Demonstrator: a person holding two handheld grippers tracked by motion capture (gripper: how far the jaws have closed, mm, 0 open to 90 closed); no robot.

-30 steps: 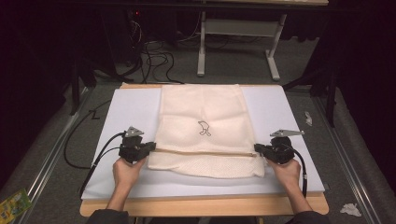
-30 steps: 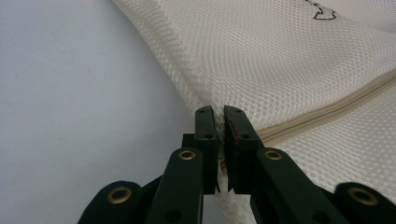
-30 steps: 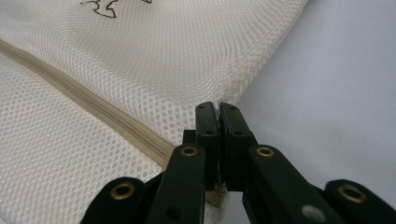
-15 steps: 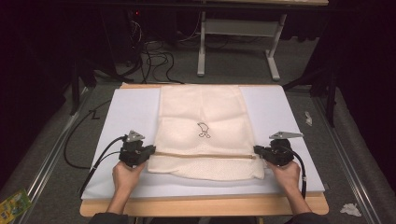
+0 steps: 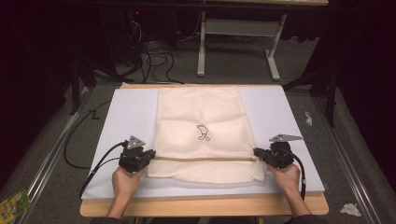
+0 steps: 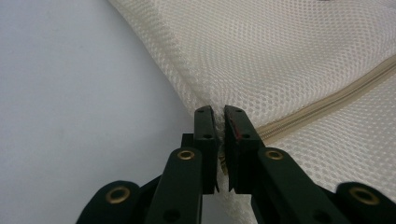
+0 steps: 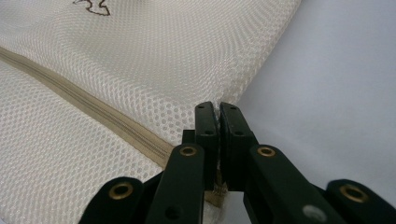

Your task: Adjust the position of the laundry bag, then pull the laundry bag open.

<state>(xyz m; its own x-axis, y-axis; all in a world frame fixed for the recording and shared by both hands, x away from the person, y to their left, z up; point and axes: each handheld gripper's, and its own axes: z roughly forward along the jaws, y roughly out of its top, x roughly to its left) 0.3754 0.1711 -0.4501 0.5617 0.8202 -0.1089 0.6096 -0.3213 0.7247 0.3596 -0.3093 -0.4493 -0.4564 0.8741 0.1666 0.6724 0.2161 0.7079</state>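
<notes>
Dark room all around, cables on the floor behind, and a white surface (image 5: pixel 126 116) lit up in the middle with a cream mesh bag (image 5: pixel 201 112) lying flat on it. Both ends of the zip line (image 5: pixel 205 159) are pinched — the left hand-held gripper (image 5: pixel 148 157) has its jaws nearly closed on the bag's left edge, right where the zip (image 6: pixel 327 100) ends, and the right hand-held gripper (image 5: pixel 258 154) is clamped the same way on the right edge, beside its zip (image 7: pixel 93 112). A small dark drawing (image 5: pixel 203 132) sits on the bag's centre. Compared with a second ago, both hands have slid back toward the near edge, taking the zip line with them — the folded strip below the zip now looks narrower, and the fabric between the two hand-held grippers is pulled straight.
</notes>
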